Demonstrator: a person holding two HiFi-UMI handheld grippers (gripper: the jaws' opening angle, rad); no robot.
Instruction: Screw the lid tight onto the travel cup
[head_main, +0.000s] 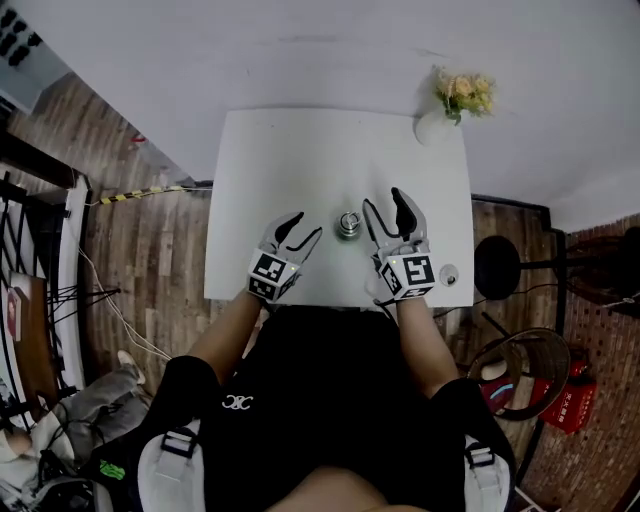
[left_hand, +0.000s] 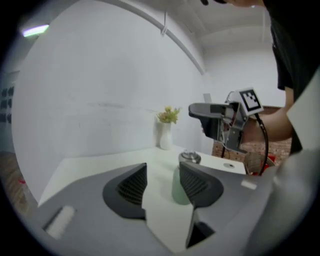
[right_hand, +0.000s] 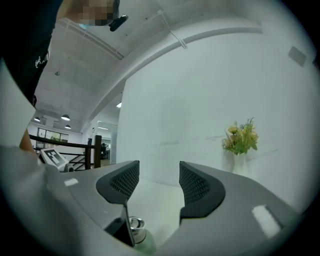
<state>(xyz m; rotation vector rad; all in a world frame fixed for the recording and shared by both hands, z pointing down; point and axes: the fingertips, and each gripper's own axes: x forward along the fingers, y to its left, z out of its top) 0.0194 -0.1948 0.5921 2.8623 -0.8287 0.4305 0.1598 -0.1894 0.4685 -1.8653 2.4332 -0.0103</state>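
Note:
The travel cup stands upright near the middle of the white table, with a metal lid on top. In the left gripper view the pale green cup shows just beyond the jaws, partly behind the right one, its lid above. My left gripper is to the cup's left, open, with nothing between its pads. My right gripper is to the cup's right, raised above the table and open. Its own view shows the cup low down, under the left jaw.
A white vase of yellow flowers stands at the table's far right corner. A small round object lies near the front right edge. A white wall lies beyond the table's far edge. The person's lap meets the front edge.

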